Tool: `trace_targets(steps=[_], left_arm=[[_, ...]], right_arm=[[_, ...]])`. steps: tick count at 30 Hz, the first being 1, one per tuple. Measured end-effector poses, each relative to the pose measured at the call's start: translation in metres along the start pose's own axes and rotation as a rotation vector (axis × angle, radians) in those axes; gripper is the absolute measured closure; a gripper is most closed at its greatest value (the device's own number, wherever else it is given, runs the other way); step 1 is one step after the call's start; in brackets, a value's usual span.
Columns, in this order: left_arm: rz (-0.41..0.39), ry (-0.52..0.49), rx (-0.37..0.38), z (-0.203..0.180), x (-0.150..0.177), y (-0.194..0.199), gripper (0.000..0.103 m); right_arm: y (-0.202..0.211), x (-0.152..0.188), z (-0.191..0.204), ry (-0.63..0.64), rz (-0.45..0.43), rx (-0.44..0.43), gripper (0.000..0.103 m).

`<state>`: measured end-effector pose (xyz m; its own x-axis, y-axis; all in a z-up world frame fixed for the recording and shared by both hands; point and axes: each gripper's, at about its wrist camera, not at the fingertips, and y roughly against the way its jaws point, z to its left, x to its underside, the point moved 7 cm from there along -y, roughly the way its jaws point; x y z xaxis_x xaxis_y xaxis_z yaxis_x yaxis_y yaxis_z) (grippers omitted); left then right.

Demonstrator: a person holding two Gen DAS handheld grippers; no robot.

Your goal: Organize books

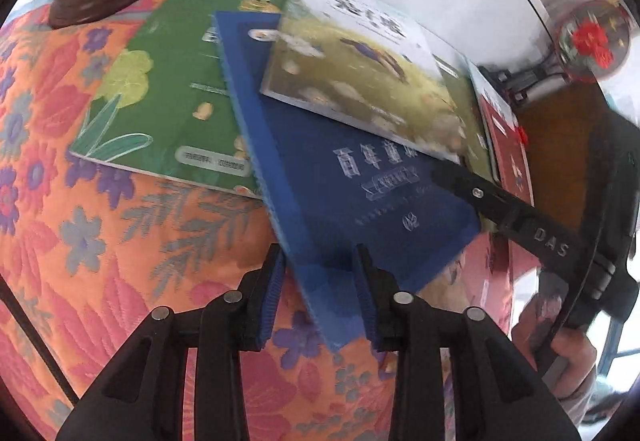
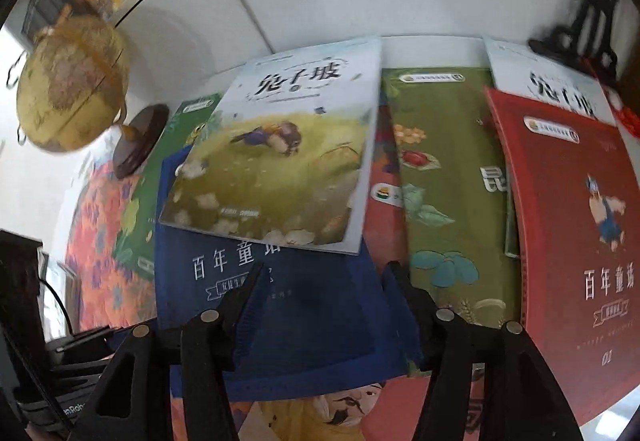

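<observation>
Globe on floral cloth

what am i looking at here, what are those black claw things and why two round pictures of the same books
There is no robot: a person holds a two-finger gripper in each hand, and a fisheye camera on each one looks along its fingers, hence the round pictures. One picture comes from the left gripper, the other from the right gripper.

Several children's books lie overlapping on a flowered cloth: a blue book, a rabbit book lying on it, a green book and a red book. A globe stands behind.

The left gripper has the blue book's corner between its fingers; whether it grips I cannot tell. The right gripper is open over the blue book, holding nothing.
</observation>
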<state>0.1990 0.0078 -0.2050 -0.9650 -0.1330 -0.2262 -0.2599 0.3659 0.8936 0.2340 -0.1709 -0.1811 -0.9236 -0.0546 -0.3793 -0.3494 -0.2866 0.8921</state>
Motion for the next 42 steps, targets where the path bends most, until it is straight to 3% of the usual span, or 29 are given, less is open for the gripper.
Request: trace_targets(steps=[2,6,10,14,17,19,21,23,27,30,32,34,37,39,42], left_arm=[[-0.019,-0.130,-0.110,-0.006,0.003,0.004,0.071],[-0.008,-0.265,-0.196,-0.005,0.014,0.017,0.071],[0.013,-0.275,-0.226,0.010,0.048,0.039,0.071],[0.046,-0.231,-0.265,0.041,0.123,0.060,0.070],[0.032,-0.169,-0.228,0.063,0.158,0.071,0.064],[0.003,-0.082,-0.189,0.081,0.160,0.077,0.053],[-0.003,0.024,-0.129,0.092,0.154,0.079,0.055],[0.013,0.077,-0.121,0.095,0.151,0.080,0.055],[0.013,0.032,-0.146,0.092,0.148,0.079,0.055],[0.011,0.108,-0.150,0.098,0.142,0.080,0.055],[0.011,0.131,-0.152,0.097,0.139,0.077,0.053],[0.022,0.113,-0.151,0.095,0.138,0.075,0.051],[0.017,0.083,-0.120,0.091,0.137,0.072,0.042],[-0.001,0.095,-0.061,0.087,0.137,0.069,0.031],[-0.007,0.110,-0.050,0.086,0.136,0.068,0.031]], right_arm=[[0.001,0.006,0.004,0.026,0.024,-0.018,0.044],[0.008,0.031,0.010,0.007,0.080,-0.107,0.044],[0.022,0.080,0.028,-0.026,0.164,-0.217,0.043],[0.036,0.155,0.062,0.029,0.246,-0.322,0.043],[0.038,0.202,0.080,0.060,0.305,-0.396,0.043],[0.042,0.208,0.081,0.052,0.268,-0.407,0.040],[0.040,0.206,0.077,0.012,0.270,-0.440,0.040],[0.039,0.203,0.067,-0.067,0.296,-0.480,0.040],[0.032,0.191,0.063,-0.109,0.337,-0.503,0.040],[0.032,0.183,0.070,-0.105,0.318,-0.468,0.040],[0.032,0.179,0.073,-0.117,0.312,-0.449,0.035],[0.032,0.178,0.074,-0.114,0.310,-0.454,0.024],[0.028,0.178,0.084,-0.037,0.312,-0.432,0.020],[0.028,0.180,0.090,0.026,0.307,-0.403,0.019],[0.028,0.181,0.092,0.045,0.288,-0.408,0.012]])
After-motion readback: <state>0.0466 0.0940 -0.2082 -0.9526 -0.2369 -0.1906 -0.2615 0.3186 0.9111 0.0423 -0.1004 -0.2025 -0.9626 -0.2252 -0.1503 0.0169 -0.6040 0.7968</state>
